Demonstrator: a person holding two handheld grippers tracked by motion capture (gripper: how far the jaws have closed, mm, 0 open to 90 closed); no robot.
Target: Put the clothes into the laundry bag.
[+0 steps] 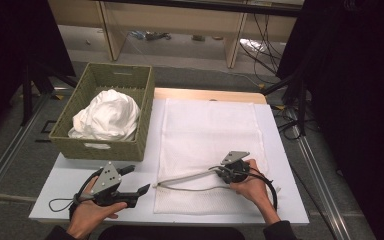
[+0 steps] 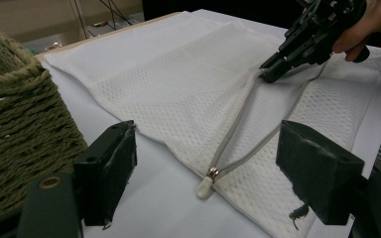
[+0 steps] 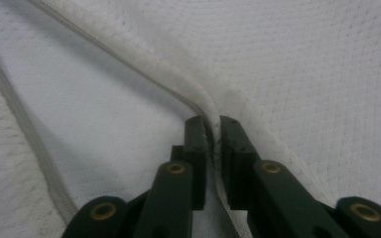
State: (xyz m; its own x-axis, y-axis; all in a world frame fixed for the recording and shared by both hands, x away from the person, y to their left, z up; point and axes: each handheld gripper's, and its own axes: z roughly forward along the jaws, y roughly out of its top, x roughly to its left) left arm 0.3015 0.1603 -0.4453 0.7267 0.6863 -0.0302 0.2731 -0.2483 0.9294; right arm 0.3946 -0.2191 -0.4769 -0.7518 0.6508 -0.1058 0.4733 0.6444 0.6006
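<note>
The left claw (image 1: 141, 189) rests at the near left of the counter (image 1: 70, 175), jaws spread wide and holding nothing. In the left gripper view its two black pads frame the zipper slider (image 2: 209, 174), which lies just ahead of them and slightly to the right, at the near left corner of the mesh laundry bag (image 1: 210, 135). The left claw is the nearer one to that slider; nothing stands between them.

From the slider, the two grey zipper tapes (image 2: 238, 144) part in a narrow V that opens to the right along the bag's near edge, so the opening's long axis runs left to right across the counter. The right claw (image 1: 219, 172) stands at the far end of that V. Its jaws are pressed together on the upper zipper edge (image 3: 198, 101), and in the right gripper view the pinched fabric is lifted into a ridge between them. The lower tape lies flat on the bag.

The bag lies spread flat over the middle and right of the counter, reaching its far edge. Its interior cannot be seen, though it lies flat.

At the far left stands a green woven basket (image 1: 97, 145), just beside the bag's left edge. It holds a bundle of white cloth (image 1: 107, 116), heaped to about rim level.
</note>
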